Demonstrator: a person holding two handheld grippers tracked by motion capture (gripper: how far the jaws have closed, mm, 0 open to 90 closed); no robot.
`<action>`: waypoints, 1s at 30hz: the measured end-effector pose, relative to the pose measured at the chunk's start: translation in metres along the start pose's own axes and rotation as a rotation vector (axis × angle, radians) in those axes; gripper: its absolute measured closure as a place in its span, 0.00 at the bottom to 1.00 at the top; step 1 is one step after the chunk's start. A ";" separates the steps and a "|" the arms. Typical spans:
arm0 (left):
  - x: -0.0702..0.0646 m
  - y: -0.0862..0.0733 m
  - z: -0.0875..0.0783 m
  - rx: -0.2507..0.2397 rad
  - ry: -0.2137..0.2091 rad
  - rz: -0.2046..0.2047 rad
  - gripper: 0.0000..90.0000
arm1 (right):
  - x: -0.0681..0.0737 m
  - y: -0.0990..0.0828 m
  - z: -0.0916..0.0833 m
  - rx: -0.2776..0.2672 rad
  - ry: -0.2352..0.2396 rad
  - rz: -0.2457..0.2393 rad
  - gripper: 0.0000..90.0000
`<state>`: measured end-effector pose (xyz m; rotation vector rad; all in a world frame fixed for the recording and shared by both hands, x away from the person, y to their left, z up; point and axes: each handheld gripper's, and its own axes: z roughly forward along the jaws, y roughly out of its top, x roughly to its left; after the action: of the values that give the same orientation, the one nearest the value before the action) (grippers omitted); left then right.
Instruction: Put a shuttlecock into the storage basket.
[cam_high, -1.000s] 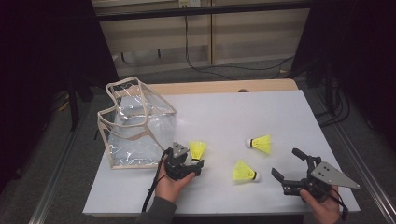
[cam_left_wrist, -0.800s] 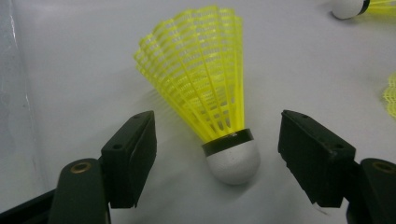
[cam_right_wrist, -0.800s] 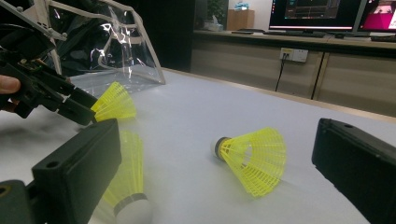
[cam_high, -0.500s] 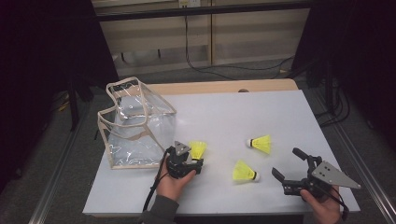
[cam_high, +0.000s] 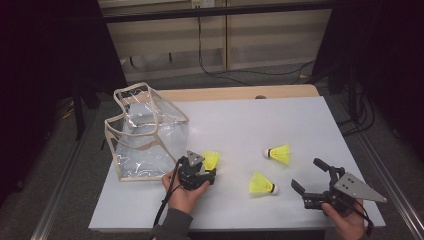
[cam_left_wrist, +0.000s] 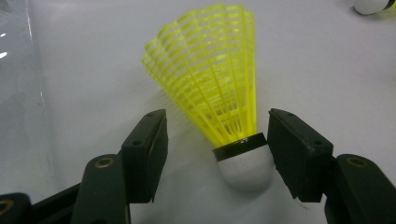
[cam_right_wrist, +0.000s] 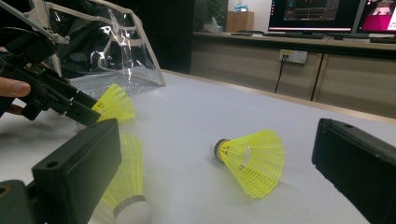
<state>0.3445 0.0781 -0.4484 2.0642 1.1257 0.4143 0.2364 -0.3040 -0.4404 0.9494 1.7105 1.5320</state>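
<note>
Near the table's (cam_high: 310, 115) left edge a clear plastic bag (cam_high: 145, 135) stands with its mouth propped open, probably so things can be dropped in. Just beside its front right corner, the left gripper (cam_high: 202, 172) has its jaws spread on either side of shuttlecock 1 (cam_left_wrist: 219, 107), which lies on the table; in the left gripper view the white cork sits between the jaws, seemingly against the right one and apart from the left, so nothing is clamped yet and the grip looks aimed at the firm cork, not the frail skirt. Toward the front edge lies shuttlecock 2 (cam_high: 261, 184), and shuttlecock 3 (cam_high: 278, 153) lies farther back. By the front right corner the right gripper (cam_high: 307, 180) hangs with jaws wide apart, empty, likely awaiting its turn.
</note>
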 end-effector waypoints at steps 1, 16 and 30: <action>0.000 0.000 0.000 0.002 0.000 -0.005 0.43 | 0.000 0.000 0.000 0.000 0.000 0.000 0.01; -0.002 0.002 0.005 0.028 0.007 -0.023 0.50 | -0.001 0.000 0.000 0.000 -0.003 -0.004 0.01; -0.003 0.004 0.009 0.036 0.017 -0.032 0.53 | 0.000 0.000 0.000 0.000 -0.003 -0.004 0.01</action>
<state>0.3497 0.0701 -0.4513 2.0747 1.1828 0.3998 0.2363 -0.3045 -0.4401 0.9475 1.7091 1.5271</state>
